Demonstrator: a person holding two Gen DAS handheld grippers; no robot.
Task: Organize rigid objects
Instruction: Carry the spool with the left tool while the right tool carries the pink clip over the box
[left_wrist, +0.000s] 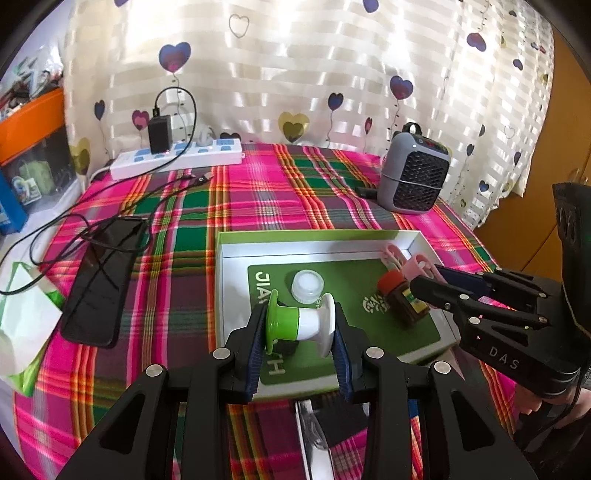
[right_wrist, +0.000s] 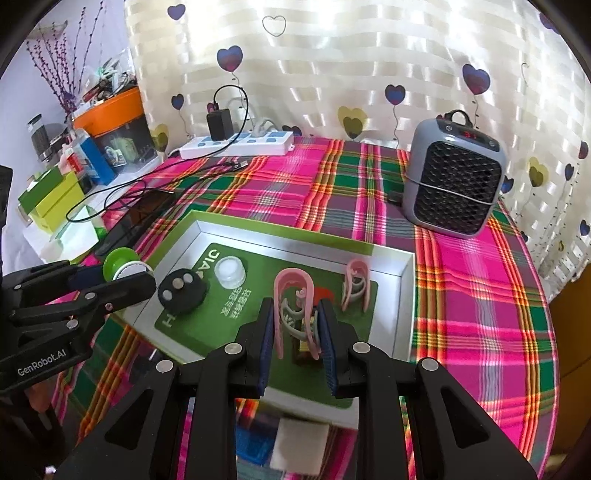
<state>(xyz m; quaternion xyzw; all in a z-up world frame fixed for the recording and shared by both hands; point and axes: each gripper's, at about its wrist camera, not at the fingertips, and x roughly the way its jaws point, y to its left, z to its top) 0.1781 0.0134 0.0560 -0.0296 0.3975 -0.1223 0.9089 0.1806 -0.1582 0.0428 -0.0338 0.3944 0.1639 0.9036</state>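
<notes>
My left gripper (left_wrist: 300, 326) is shut on a green-and-white spool-shaped piece (left_wrist: 295, 325), held sideways over the near part of a shallow white box tray (left_wrist: 221, 280) with a green liner. My right gripper (right_wrist: 295, 314) is shut on a pink hair clip (right_wrist: 293, 295) above the tray's right half. In the tray lie a white cap (right_wrist: 231, 271), a black round piece with silver dots (right_wrist: 183, 291), a second pink clip (right_wrist: 356, 284) and a brown jar with a red lid (left_wrist: 402, 301). The right wrist view shows the jar mostly hidden behind the held clip.
A grey fan heater (right_wrist: 454, 184) stands at the back right of the plaid cloth (right_wrist: 480, 295). A white power strip (left_wrist: 177, 157) with a black charger lies at the back. A black phone case (left_wrist: 99, 284), cables and a white bag (left_wrist: 26, 325) lie left.
</notes>
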